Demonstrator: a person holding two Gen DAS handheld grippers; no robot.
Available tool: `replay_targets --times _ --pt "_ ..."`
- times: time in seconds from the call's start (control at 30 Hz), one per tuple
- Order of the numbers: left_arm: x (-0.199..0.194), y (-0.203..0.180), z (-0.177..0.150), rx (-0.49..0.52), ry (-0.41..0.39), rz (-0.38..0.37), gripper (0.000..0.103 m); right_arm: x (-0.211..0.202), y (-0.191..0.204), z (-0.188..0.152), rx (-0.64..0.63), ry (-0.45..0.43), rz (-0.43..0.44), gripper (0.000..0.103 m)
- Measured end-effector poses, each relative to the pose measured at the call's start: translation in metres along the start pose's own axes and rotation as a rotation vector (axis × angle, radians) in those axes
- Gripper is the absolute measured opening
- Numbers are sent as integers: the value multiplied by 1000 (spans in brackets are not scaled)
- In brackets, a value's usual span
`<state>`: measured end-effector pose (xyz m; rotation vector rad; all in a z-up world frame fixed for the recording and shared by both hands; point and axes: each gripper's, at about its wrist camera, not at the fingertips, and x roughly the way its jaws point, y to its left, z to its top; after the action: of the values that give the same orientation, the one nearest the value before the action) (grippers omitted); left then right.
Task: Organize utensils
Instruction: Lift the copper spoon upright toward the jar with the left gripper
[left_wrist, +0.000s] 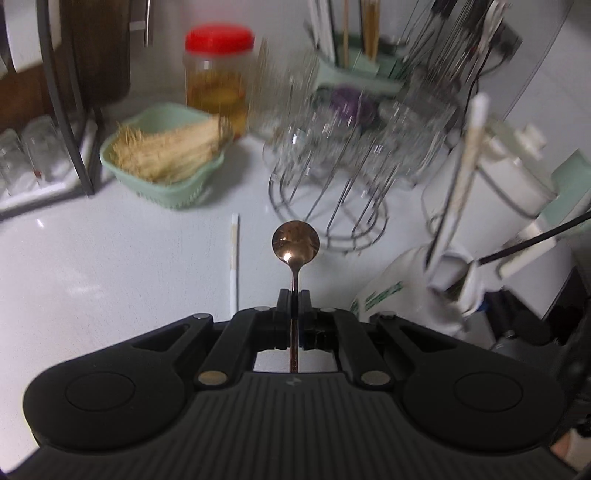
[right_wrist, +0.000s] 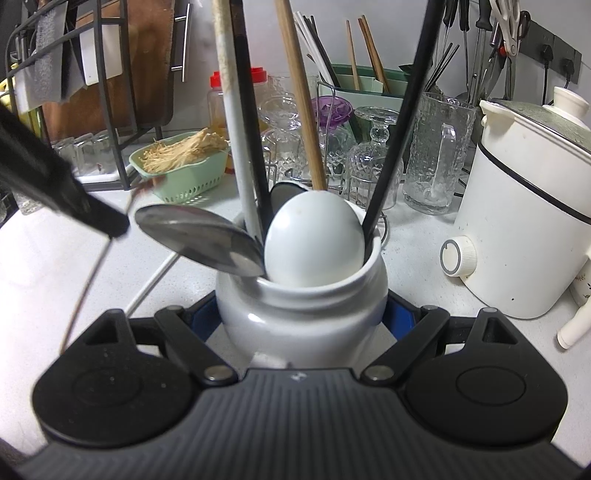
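Observation:
My left gripper (left_wrist: 293, 299) is shut on the thin handle of a copper-coloured spoon (left_wrist: 295, 242), whose bowl points forward above the white counter (left_wrist: 110, 277). In the right wrist view that gripper (right_wrist: 110, 225) comes in blurred from the left, with the spoon handle (right_wrist: 88, 280) trailing below it. My right gripper (right_wrist: 301, 321) is shut on a white ceramic jar (right_wrist: 301, 314), with one blue pad on each side of it. The jar holds a white ceramic spoon (right_wrist: 314, 240), a metal spoon (right_wrist: 199, 236) and several chopsticks. A white chopstick (left_wrist: 234, 258) lies loose on the counter.
A green basket (right_wrist: 184, 184) of pale thin sticks and a red-lidded jar (left_wrist: 218, 77) stand at the back left. Glasses on a wire rack (left_wrist: 351, 155), a glass jug (right_wrist: 436, 155) and a green chopstick holder (right_wrist: 369, 83) stand behind. A white cooker (right_wrist: 524, 221) is on the right, a dark dish rack (right_wrist: 110, 92) on the left.

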<state>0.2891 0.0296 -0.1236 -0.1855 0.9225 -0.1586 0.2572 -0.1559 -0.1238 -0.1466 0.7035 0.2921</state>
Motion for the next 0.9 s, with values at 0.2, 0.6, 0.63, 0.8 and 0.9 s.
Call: replay_targets --times 0.2,0.6,0.63,0.8,0.9 --pt "-42 -15 13 4 -110 -53 4 1 0 1 -5 -2 8 91" --pt "-101 -65 45 75 -294 -169 4 4 1 3 -9 -2 14 91" --pt "-104 -70 46 92 -309 -173 4 4 1 3 -9 -2 14 91" --pt "-104 -90 55 157 -347 -205 4 4 1 3 -6 -2 14 91" --pt "-90 -93 59 177 -343 -220 4 4 1 2 -7 -2 14 91"
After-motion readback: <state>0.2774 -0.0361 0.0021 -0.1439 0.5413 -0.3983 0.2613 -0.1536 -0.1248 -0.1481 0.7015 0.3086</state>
